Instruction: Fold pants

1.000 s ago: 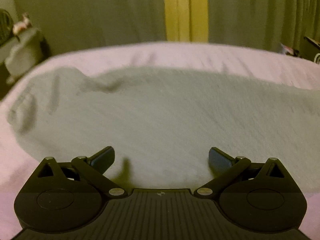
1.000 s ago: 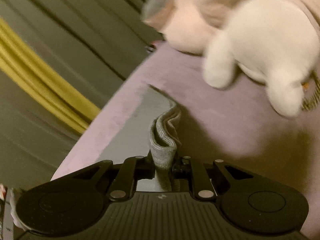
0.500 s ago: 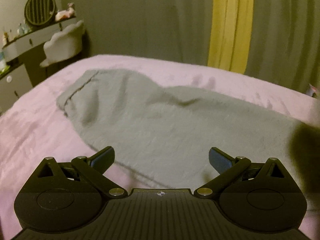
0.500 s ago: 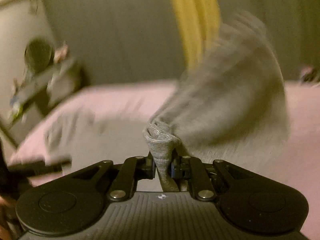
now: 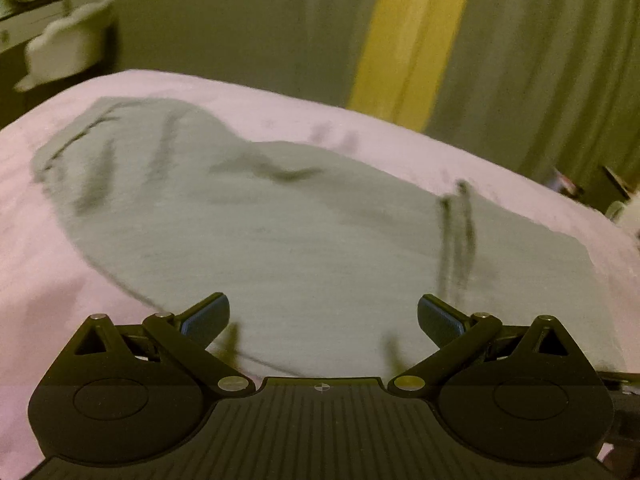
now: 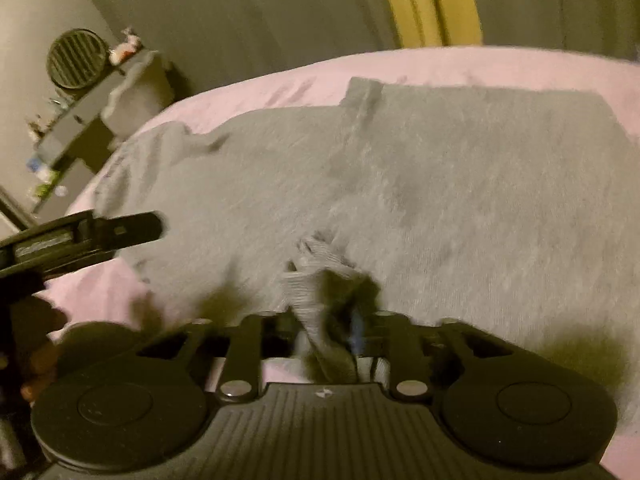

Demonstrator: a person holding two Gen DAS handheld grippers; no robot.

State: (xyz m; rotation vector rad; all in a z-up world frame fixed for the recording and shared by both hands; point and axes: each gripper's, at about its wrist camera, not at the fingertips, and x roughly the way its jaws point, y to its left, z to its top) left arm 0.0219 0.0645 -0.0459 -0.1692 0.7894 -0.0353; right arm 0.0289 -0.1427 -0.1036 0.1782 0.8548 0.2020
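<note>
Grey pants [image 5: 280, 240] lie spread on the pink bed cover [image 5: 60, 300]. In the right wrist view one part of the pants [image 6: 480, 200] lies folded over the rest. My left gripper [image 5: 323, 316] hovers open over the pants' near edge, with nothing between its fingers. It also shows at the left of the right wrist view as the left gripper [image 6: 120, 228]. My right gripper [image 6: 328, 332] is low over the cloth and its jaws are opening. The ribbed cuff [image 6: 312, 280] sits bunched and slack between them, with a dark gap on its right side.
Grey curtains with a yellow strip [image 5: 412, 48] hang behind the bed. A dresser [image 6: 80, 128] with a round fan [image 6: 76, 58] and small items stands at the far left. A person's hand [image 6: 36, 360] shows at the lower left of the right wrist view.
My right gripper swung the cuff across and down onto the pants, folding the cloth over, and its jaws have parted. The left gripper drifted and rolled a little and stayed open.
</note>
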